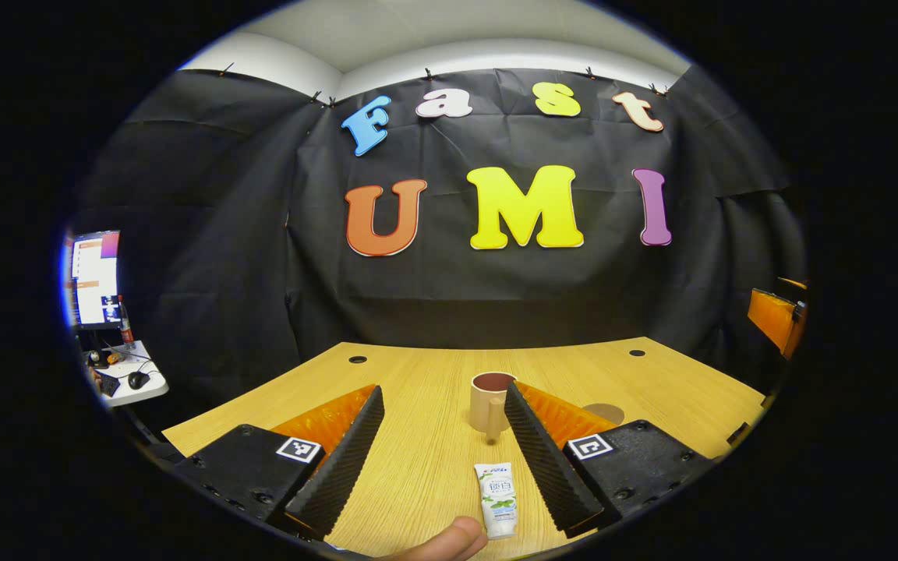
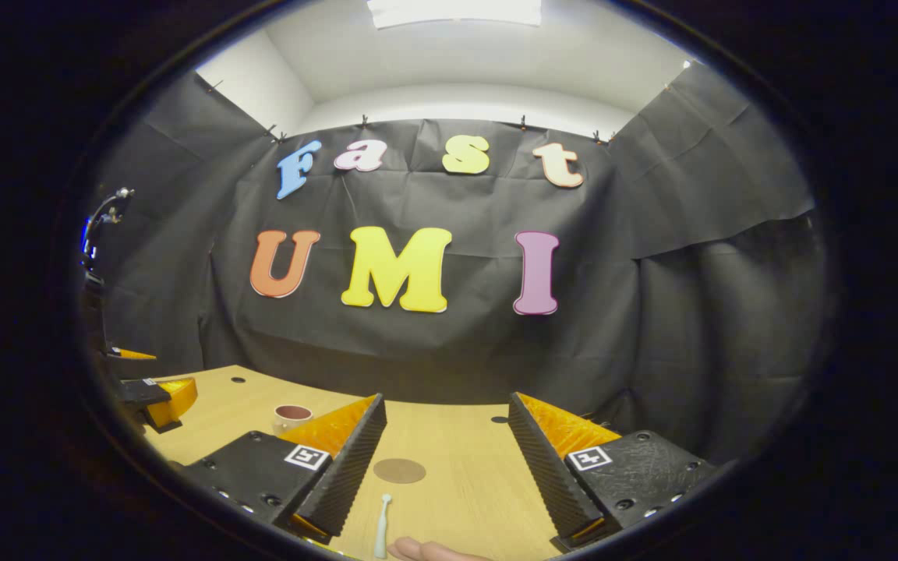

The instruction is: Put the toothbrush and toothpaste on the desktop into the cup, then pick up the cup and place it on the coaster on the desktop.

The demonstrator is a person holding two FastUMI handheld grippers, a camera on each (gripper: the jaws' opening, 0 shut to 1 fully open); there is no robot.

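In the left gripper view a white toothpaste tube [image 1: 499, 499] lies flat on the wooden desk [image 1: 418, 460], close in front of my open left gripper [image 1: 441, 393]. A beige cup [image 1: 489, 403] with a dark inside and a handle stands upright beyond the tube, beside the gripper's right finger. The round brown coaster [image 1: 603, 412] lies to its right. In the right gripper view a white toothbrush [image 2: 381, 526] lies on the desk below my open right gripper [image 2: 446, 409], with the coaster [image 2: 399, 471] just past it and the cup [image 2: 291, 417] far left.
A fingertip [image 1: 449, 541] shows at the near edge beside the tube, and another fingertip [image 2: 426, 551] near the toothbrush. The left gripper [image 2: 157, 397] shows at the far left of the right gripper view. A side table with a monitor [image 1: 94, 276] stands off to the left.
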